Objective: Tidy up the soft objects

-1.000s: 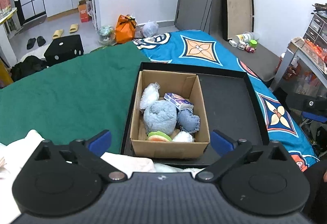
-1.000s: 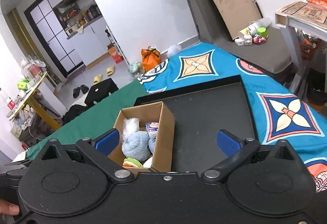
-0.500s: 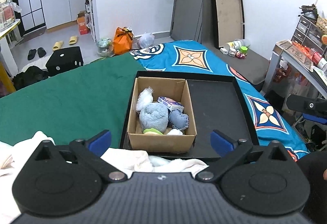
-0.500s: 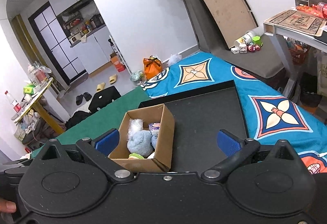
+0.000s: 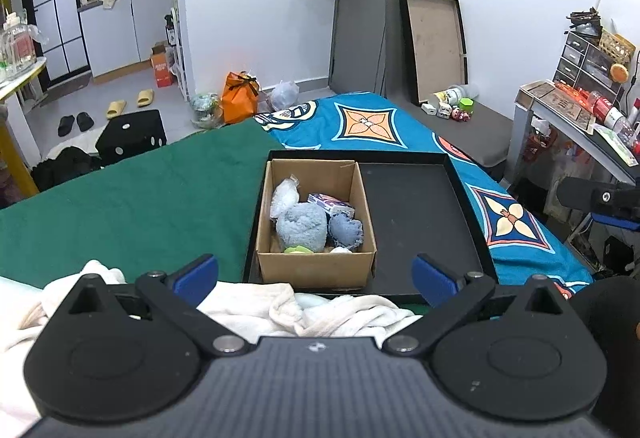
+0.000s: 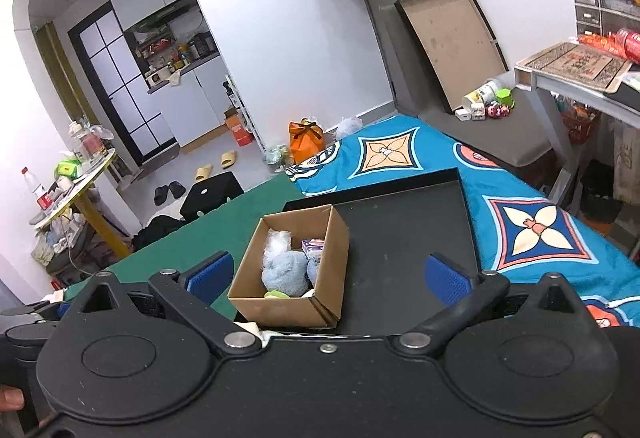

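Note:
A cardboard box (image 5: pixel 316 270) stands in the left part of a black tray (image 5: pixel 416 222) on the bed. It holds a light blue plush (image 5: pixel 302 226), a darker blue soft piece (image 5: pixel 346 232), a clear plastic bag (image 5: pixel 284 196), a small printed packet (image 5: pixel 330 203) and a green item (image 5: pixel 297 249). The box also shows in the right wrist view (image 6: pixel 298 308). My left gripper (image 5: pixel 316 274) is open and empty, held back from the box above white cloth (image 5: pixel 280 308). My right gripper (image 6: pixel 327 274) is open and empty, above the tray's near edge.
The tray lies across a green blanket (image 5: pixel 140 198) and a blue patterned sheet (image 5: pixel 368 126). A second tray (image 5: pixel 434 46) leans on the far wall. A cluttered desk (image 5: pixel 580 118) stands at the right. An orange bag (image 5: pixel 239 98) and slippers lie on the floor.
Both grippers have pulled back and risen from the box, so the box and tray look smaller and more of the room shows. More white cloth shows under the left gripper. Both stay open.

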A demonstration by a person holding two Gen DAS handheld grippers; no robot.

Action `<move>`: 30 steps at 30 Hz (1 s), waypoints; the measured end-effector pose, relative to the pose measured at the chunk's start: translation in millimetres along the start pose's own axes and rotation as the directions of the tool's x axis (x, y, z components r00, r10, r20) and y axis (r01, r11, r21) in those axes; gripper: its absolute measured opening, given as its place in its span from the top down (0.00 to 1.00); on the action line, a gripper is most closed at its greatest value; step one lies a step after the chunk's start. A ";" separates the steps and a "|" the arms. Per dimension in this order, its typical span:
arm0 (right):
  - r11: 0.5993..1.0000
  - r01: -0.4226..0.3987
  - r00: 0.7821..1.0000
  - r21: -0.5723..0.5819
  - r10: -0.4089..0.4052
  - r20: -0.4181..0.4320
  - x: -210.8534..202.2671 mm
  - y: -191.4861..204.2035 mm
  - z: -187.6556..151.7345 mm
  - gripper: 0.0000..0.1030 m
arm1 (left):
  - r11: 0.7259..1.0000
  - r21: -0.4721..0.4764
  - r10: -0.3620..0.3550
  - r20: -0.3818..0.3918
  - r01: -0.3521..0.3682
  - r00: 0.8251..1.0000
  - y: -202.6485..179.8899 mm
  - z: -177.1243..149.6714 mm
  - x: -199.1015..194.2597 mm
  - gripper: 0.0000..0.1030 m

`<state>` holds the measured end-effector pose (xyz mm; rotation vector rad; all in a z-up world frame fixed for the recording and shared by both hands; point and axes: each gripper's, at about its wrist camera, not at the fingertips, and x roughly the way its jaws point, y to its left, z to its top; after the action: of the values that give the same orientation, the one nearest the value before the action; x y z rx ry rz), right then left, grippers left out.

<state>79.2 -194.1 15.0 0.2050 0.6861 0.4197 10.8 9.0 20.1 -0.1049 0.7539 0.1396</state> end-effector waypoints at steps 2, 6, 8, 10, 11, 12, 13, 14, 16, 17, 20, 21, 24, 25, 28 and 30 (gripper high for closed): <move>1.000 0.003 1.000 -0.008 -0.003 0.006 -5.8 2.5 -0.3 0.00 | 1.000 -0.006 -0.002 0.008 0.002 1.000 1.2 -1.9 -6.4 0.01; 1.000 0.000 1.000 -0.025 0.000 0.018 -17.9 6.2 -2.8 0.00 | 1.000 -0.008 -0.001 0.021 0.001 1.000 0.9 -5.4 -17.3 0.01; 0.999 -0.004 1.000 -0.034 0.005 0.027 -23.4 7.8 -3.6 0.00 | 1.000 -0.001 0.002 0.032 -0.002 0.999 -0.8 -6.5 -23.9 0.01; 0.999 -0.010 0.999 -0.039 0.011 0.032 -27.6 9.5 -4.9 0.00 | 1.000 0.002 -0.003 0.042 0.003 0.999 -2.4 -8.4 -29.4 0.01; 0.999 -0.011 0.999 -0.041 0.013 0.033 -29.1 10.3 -5.4 0.00 | 1.000 0.003 -0.004 0.048 0.004 0.999 -2.8 -9.5 -32.6 0.01; 0.999 -0.013 0.999 -0.043 0.014 0.033 -30.5 11.3 -5.9 0.00 | 1.000 0.006 0.000 0.052 0.000 0.999 -3.5 -10.7 -35.6 0.01; 0.999 -0.014 0.999 -0.045 0.016 0.033 -32.2 11.6 -6.8 0.00 | 1.000 0.009 0.004 0.056 -0.005 0.998 -4.2 -11.7 -38.2 0.01; 0.999 -0.017 0.999 -0.050 0.018 0.033 -33.8 12.8 -7.5 0.00 | 1.000 0.012 0.005 0.060 -0.006 0.998 -4.6 -12.9 -40.7 0.01; 0.998 -0.017 0.999 -0.060 0.020 0.034 -36.8 15.1 -9.1 0.00 | 1.000 0.013 0.003 0.066 -0.003 0.998 -5.1 -15.0 -45.0 0.01; 0.998 -0.017 0.999 -0.064 0.019 0.033 -38.2 16.0 -9.5 0.00 | 1.000 0.012 0.000 0.069 -0.001 0.998 -5.0 -16.2 -47.1 0.01; 0.997 -0.023 0.999 -0.078 0.026 0.032 -41.9 19.7 -10.9 0.00 | 1.000 0.012 0.000 0.075 -0.001 0.997 -4.1 -18.4 -52.0 0.01; 0.996 -0.025 0.999 -0.084 0.027 0.032 -42.9 21.3 -11.0 0.00 | 1.000 0.009 0.000 0.077 -0.001 0.997 -3.2 -19.0 -53.8 0.01; 0.995 -0.027 0.999 -0.099 0.030 0.030 -44.6 25.0 -11.5 0.00 | 1.000 0.002 0.002 0.085 -0.002 0.996 -2.1 -19.8 -58.2 0.01; 0.994 -0.027 0.999 -0.102 0.030 0.030 -45.6 25.6 -12.1 0.00 | 1.000 0.000 0.000 0.088 0.000 0.996 -1.6 -19.8 -58.9 0.01; 0.994 -0.027 0.999 -0.107 0.029 0.023 -46.4 27.3 -13.1 0.00 | 1.000 -0.004 0.000 0.096 0.000 0.995 -0.7 -21.2 -62.6 0.01; 0.994 -0.025 0.999 -0.110 0.028 0.022 -47.2 27.8 -13.9 0.00 | 1.000 -0.005 0.000 0.097 0.001 0.995 0.0 -21.8 -63.7 0.01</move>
<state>28.8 -189.3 40.2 0.1155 0.6356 0.4782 -49.8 0.2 48.2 -0.1026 0.6564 0.1454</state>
